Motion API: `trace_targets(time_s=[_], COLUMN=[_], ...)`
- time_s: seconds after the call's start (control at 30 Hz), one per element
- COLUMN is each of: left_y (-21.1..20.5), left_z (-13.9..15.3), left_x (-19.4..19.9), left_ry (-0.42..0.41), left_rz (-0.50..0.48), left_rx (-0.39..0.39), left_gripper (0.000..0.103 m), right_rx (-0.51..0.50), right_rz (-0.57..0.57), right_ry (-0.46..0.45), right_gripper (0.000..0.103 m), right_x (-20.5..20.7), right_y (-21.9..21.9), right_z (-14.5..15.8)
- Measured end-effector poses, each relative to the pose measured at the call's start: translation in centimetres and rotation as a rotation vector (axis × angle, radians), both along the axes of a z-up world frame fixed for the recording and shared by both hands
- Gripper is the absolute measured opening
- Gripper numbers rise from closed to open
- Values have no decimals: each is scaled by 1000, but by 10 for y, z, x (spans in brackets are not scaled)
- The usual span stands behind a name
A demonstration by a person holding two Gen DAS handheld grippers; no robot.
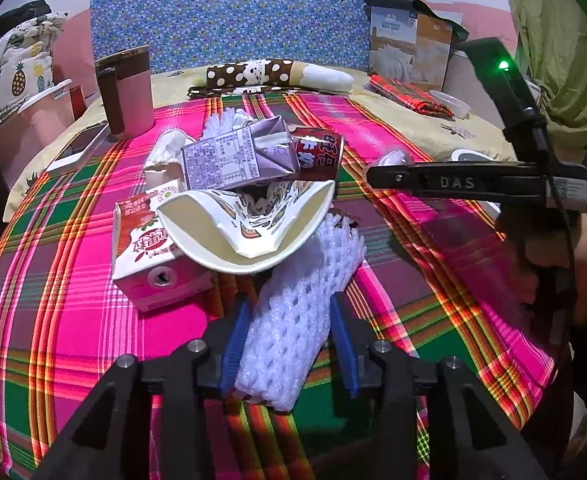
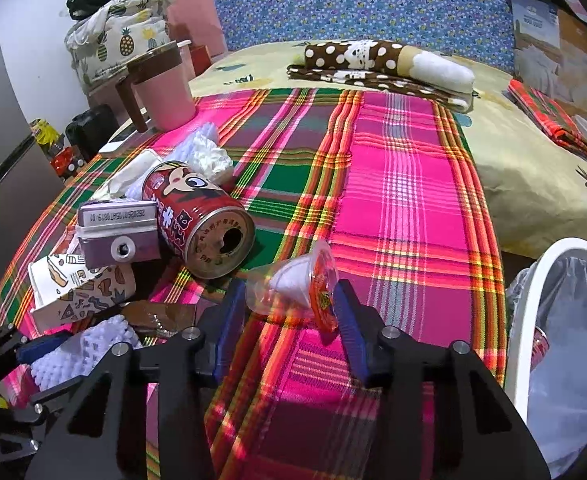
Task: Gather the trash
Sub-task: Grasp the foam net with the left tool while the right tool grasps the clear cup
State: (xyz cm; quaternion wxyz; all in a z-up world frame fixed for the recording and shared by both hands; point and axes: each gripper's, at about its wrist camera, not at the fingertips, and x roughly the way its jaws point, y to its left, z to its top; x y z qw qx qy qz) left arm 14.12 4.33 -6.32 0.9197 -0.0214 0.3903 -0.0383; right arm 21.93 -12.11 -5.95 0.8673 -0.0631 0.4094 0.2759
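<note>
We work on a bed under a plaid cloth (image 2: 405,184). The bin (image 2: 533,280) w/ liner sits at the bed's right edge; one red item shows inside, so collection has barely begun. Remaining on the cloth: can (image 2: 197,220), red carton (image 1: 149,256), purple carton (image 1: 229,156), flattened paper cup (image 1: 245,224), tissue.

Left tongs (image 1: 289,344) straddle the foam net (image 1: 293,320); jaws partly open, left pad touching, no firm grip.

Right tongs (image 2: 289,316) bracket the jelly cup (image 2: 293,284), approx. closed on it; right pad touches the lid.

on the bed, a carton (image 1: 221,158) lies atop the flattened cup (image 1: 249,224), can (image 2: 201,220) right of it, bin (image 2: 549,320) far right.
</note>
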Motion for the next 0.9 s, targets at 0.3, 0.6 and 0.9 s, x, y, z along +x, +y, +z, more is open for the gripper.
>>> trace_targets(time_s=[0.3,0.6,0.9], left_y=[-4,-20,-35], left_z=[4,10,25], left_x=[-6,-19,-25], left_ry=[-8,-2,-25], left_rz=[21,-12,-34], left_rx=[-13,-58,-58], left_gripper=[29,21,20], right_rx=[53,91,138], right_rz=[-26,-53,-71], right_ry=[4,3,-33], right_gripper=[46,46,46], right_x=[-30,-52,-65], right_y=[-24,-44,-57], right_z=[7,15,25])
